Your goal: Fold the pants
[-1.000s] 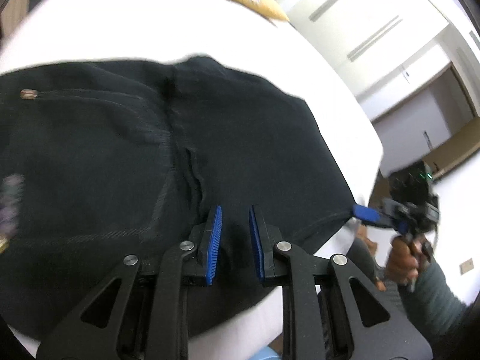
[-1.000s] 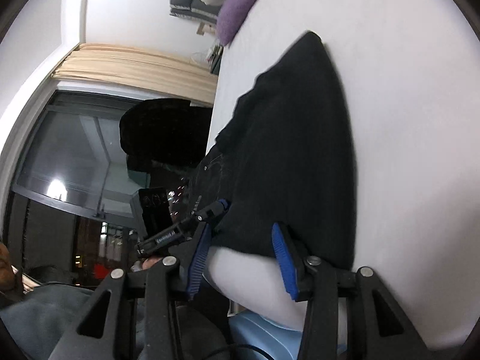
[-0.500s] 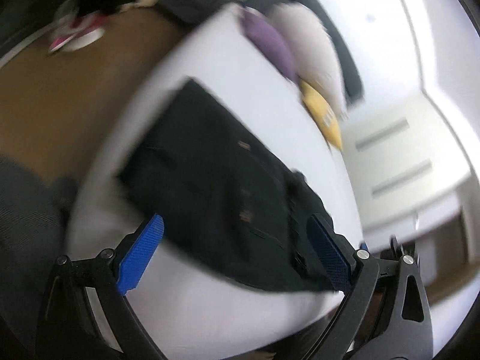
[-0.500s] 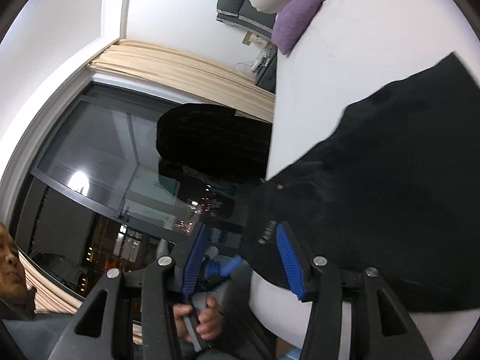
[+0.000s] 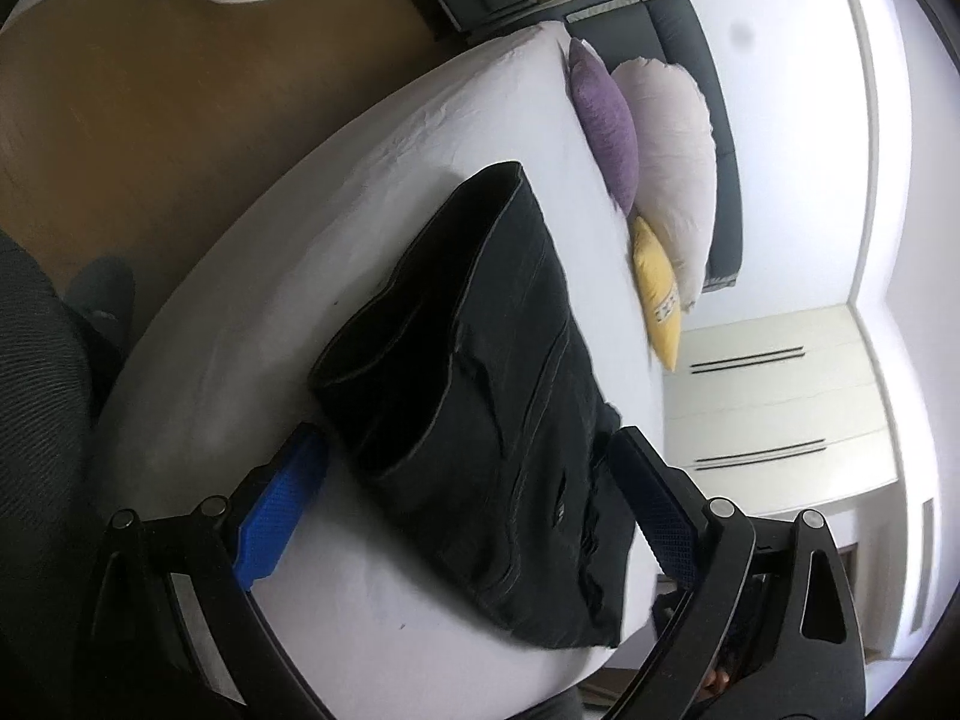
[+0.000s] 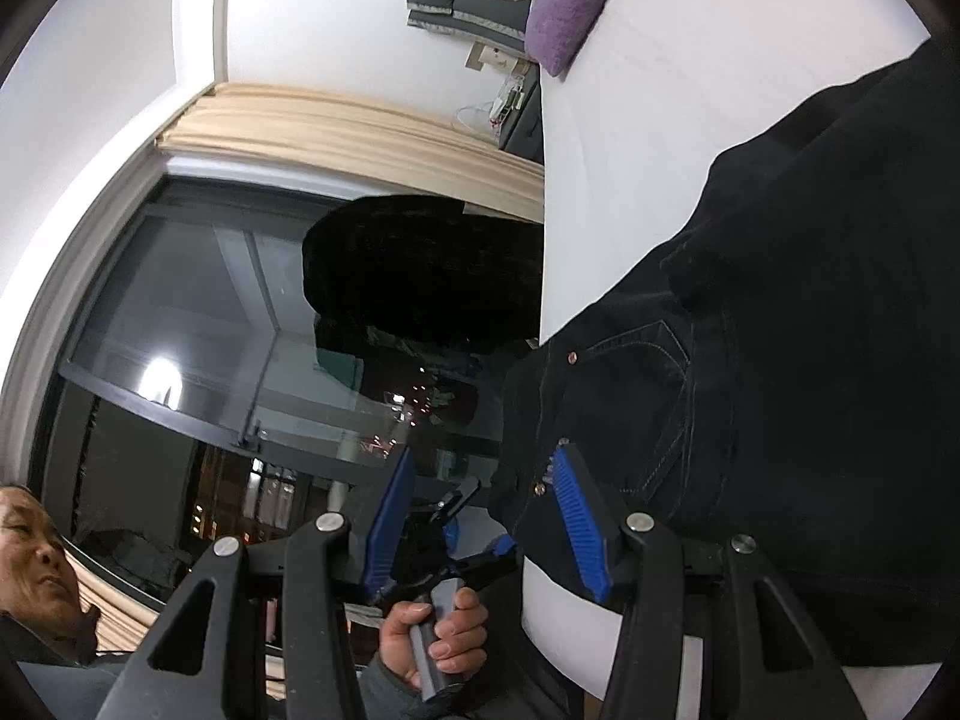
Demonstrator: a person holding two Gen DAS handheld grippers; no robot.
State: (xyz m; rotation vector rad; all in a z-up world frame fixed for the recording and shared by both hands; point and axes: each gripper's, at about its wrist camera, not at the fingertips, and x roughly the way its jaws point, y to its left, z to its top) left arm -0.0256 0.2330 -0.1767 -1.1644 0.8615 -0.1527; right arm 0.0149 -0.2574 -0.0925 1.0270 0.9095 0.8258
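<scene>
On bed (image 5: 372,180): folded pants (image 5: 492,396), both tongs spread.

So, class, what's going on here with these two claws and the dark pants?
A person holds a claw in each hand over black pants lying on a white bed. The left claw is wide open, straddling the near end of the pants without gripping. The right claw is open too, one finger against the pocket edge. Neither is pinching cloth.
</scene>
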